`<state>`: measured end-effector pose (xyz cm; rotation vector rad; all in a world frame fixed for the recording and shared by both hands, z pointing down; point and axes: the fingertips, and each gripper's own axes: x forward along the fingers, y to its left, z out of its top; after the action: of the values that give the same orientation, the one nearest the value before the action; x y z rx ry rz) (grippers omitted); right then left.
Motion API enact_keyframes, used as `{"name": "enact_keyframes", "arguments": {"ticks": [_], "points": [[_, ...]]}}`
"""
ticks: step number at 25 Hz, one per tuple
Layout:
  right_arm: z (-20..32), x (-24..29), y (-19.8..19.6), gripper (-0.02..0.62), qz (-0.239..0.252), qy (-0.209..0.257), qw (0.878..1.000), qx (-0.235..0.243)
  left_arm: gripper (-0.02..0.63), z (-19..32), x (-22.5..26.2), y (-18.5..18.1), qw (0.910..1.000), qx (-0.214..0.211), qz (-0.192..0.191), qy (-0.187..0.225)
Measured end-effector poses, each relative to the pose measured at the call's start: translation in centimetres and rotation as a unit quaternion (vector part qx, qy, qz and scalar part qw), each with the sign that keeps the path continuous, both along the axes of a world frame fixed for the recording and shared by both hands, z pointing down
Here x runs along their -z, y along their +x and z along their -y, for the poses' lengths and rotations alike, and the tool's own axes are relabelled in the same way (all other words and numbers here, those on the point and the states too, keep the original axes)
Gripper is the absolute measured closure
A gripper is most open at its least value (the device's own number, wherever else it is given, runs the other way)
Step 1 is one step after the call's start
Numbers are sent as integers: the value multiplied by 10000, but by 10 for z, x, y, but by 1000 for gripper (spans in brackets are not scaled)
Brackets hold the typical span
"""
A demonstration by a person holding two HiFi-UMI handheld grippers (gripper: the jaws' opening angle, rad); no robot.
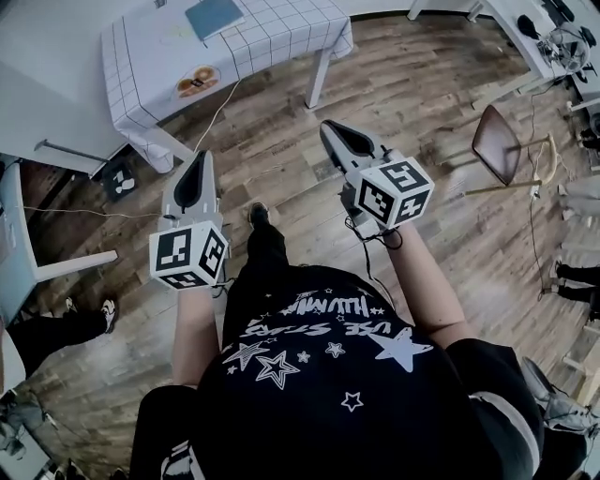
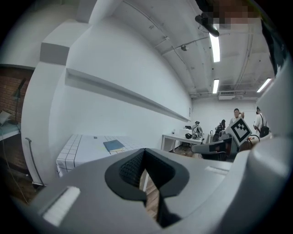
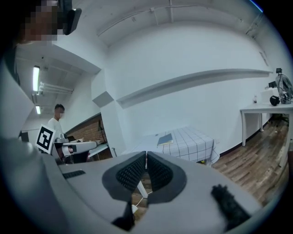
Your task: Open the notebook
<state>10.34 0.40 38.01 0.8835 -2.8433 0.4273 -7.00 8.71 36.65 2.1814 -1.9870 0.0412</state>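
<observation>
A closed blue notebook (image 1: pixel 214 16) lies on a table with a white checked cloth (image 1: pixel 272 37) at the far side of the room. Both grippers hang in the air over the wooden floor, well short of the table, and point towards it. My left gripper (image 1: pixel 199 157) is shut with nothing in it. My right gripper (image 1: pixel 330 128) is also shut and empty. In the left gripper view the notebook (image 2: pixel 114 146) shows far ahead beyond the closed jaws (image 2: pixel 144 153). The right gripper view shows the notebook (image 3: pixel 165 139) on the cloth (image 3: pixel 194 141) above its closed jaws (image 3: pixel 146 156).
An orange round picture (image 1: pixel 198 82) marks the cloth's near edge. A brown chair (image 1: pixel 497 142) stands on the right, and white desks line the left (image 1: pixel 37 258) and far right. A cable (image 1: pixel 217 114) runs across the floor from the table. Another person's shoe (image 1: pixel 110 314) is at the left.
</observation>
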Motion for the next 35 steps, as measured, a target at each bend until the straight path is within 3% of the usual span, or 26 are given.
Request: {"name": "enact_keyframes", "arguments": {"ticks": [5,20,26,35], "points": [[45,-9,-22,578,30,-199,9995,-235,597,43,-9,-29,9999,-104,-54,-113],[146,2,-133,578,-138,-84,9995,-284,597,142,-14,-144,9995,-169,-240,-85],[167,2,-152,578,-117,-148,9993,-335,597,172,-13,-162,9992,-307,-246,-34],[208,-18,-150,578,-287,-314,9988,-255,597,211,-28,-160,9990,-307,-270,-186]]}}
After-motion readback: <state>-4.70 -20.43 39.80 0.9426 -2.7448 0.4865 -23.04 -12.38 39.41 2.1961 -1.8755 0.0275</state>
